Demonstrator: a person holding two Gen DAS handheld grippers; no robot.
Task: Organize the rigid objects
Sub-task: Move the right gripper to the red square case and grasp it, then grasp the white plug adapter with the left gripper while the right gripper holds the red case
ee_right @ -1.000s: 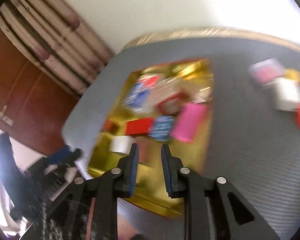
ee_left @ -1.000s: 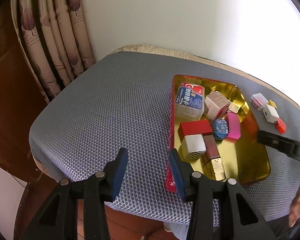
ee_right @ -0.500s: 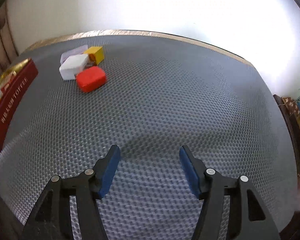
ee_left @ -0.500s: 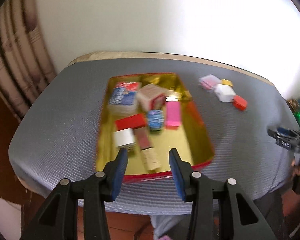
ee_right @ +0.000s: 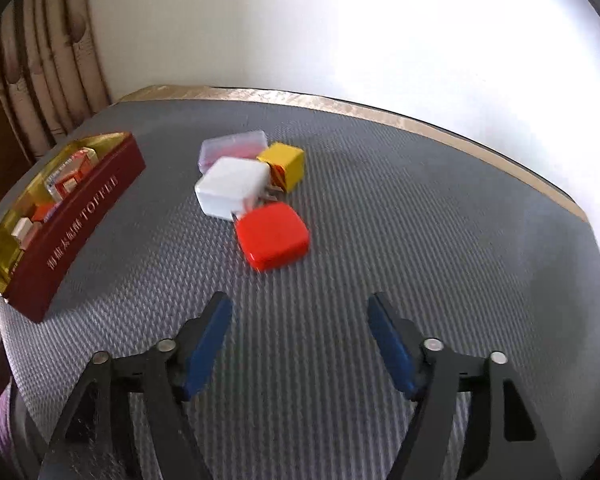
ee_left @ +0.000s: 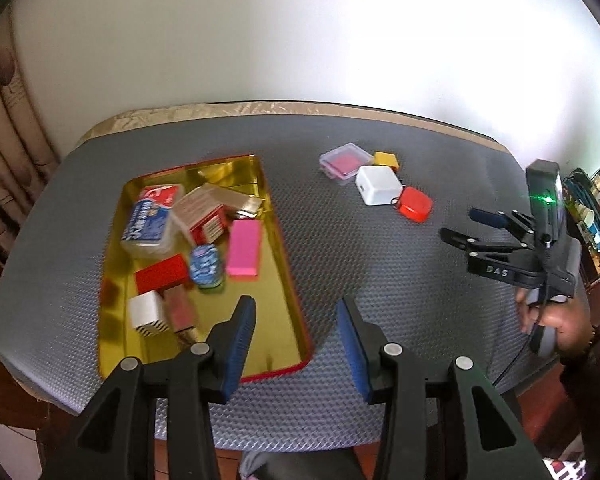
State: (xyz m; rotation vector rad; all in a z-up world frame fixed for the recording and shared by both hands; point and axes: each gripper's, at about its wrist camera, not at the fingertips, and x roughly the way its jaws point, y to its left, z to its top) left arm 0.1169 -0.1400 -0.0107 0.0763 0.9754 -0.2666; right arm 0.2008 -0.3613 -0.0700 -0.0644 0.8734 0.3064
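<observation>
A gold tin tray with red walls (ee_left: 288, 284) (ee_right: 80, 216) holds several small boxes, among them a pink block (ee_left: 243, 249) and a blue round tin (ee_left: 205, 266). To its right on the mat lie a clear pink case (ee_left: 346, 163) (ee_right: 232, 148), a yellow cube (ee_left: 386, 159) (ee_right: 283, 164), a white charger (ee_left: 378, 185) (ee_right: 232, 186) and a red square case (ee_left: 416, 205) (ee_right: 273, 235). My left gripper (ee_left: 296, 320) is open and empty over the tray's near right corner. My right gripper (ee_right: 299, 316) (ee_left: 466, 226) is open and empty, just short of the red case.
A grey mesh mat (ee_left: 372, 280) covers a table with a tan edge (ee_left: 260, 109). Curtains (ee_right: 48, 80) hang at the left by a white wall. Cluttered shelves (ee_left: 592, 216) stand past the right edge.
Both views swung right. My right gripper left the tray, opened wide and closed in on the loose items. My left gripper shifted toward the tray's right corner.
</observation>
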